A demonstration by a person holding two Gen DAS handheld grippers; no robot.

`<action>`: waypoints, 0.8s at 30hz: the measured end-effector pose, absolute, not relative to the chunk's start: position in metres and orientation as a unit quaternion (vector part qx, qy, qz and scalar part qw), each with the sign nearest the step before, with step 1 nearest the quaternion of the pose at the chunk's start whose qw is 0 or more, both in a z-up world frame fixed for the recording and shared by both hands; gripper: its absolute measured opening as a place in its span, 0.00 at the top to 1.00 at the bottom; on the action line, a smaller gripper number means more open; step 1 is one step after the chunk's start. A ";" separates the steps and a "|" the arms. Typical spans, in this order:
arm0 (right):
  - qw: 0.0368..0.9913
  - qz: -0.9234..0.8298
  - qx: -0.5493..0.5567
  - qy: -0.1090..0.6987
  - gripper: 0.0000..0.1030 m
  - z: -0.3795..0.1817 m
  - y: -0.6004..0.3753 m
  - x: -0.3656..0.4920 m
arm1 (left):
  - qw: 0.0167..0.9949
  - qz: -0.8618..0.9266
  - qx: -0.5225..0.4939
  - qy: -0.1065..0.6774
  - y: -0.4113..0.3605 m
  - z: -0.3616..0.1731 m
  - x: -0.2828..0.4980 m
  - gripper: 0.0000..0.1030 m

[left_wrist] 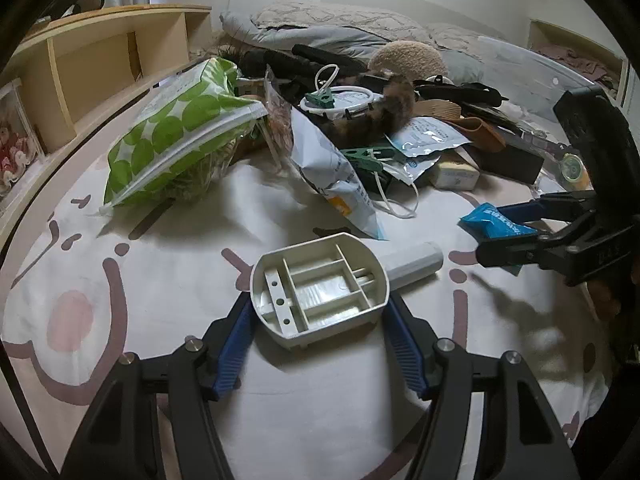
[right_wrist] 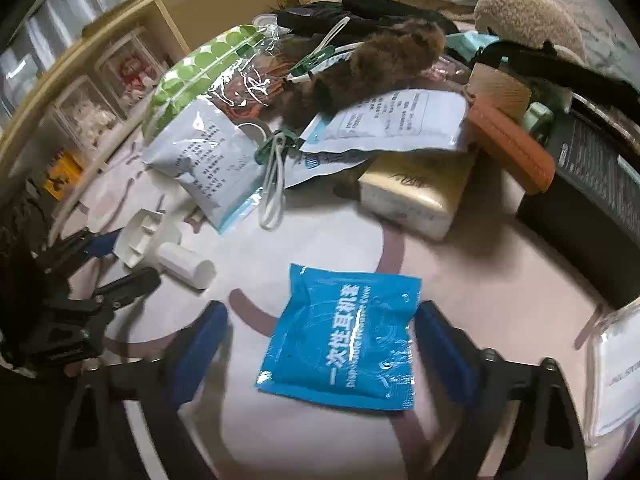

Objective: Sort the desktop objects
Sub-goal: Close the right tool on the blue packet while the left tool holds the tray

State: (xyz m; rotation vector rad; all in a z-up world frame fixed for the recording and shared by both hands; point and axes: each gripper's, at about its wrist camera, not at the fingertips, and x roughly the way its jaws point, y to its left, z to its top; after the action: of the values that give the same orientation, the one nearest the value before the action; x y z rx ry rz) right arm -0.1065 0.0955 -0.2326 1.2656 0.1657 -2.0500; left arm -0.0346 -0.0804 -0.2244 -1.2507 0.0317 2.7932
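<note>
Left hand-held gripper [left_wrist: 320, 320], near left on the bed sheet [left_wrist: 160, 280]: blue pads touch both sides of a cream plastic holder [left_wrist: 320, 292], open side up, its white cylinder handle [left_wrist: 414, 264] running off to the far right; clamped on it, by my reading. Right hand-held gripper [right_wrist: 322, 340]: jaws apart, set around the blue packet [right_wrist: 344, 336], which lies flat on the sheet. The right pad sits just beside the packet's right edge; the left pad stands apart from it. The packet's long axis runs near-to-far, along the fingers, so closing crosses its short width. The right hand is the nearer one. Clutter pile [left_wrist: 360, 120] lies far behind both.
</note>
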 end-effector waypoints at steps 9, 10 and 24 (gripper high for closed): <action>0.337 -0.808 0.473 0.103 0.40 -0.232 0.094 -0.108 | 0.029 0.911 -0.411 -0.003 -0.083 -0.224 -0.038 0.29; 0.339 -0.808 0.471 0.107 0.40 -0.232 0.094 -0.107 | 0.028 0.911 -0.411 -0.005 -0.083 -0.224 -0.039 0.29; 0.383 -0.787 0.456 0.162 0.41 -0.227 0.102 -0.083 | 0.014 0.914 -0.405 -0.009 -0.083 -0.226 -0.044 0.19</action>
State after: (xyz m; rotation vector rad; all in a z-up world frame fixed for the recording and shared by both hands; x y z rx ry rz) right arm -0.0829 0.1020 -0.2266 1.1621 0.4127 -2.0069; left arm -0.0439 -0.0831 -0.2255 -1.2599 -0.0283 2.8478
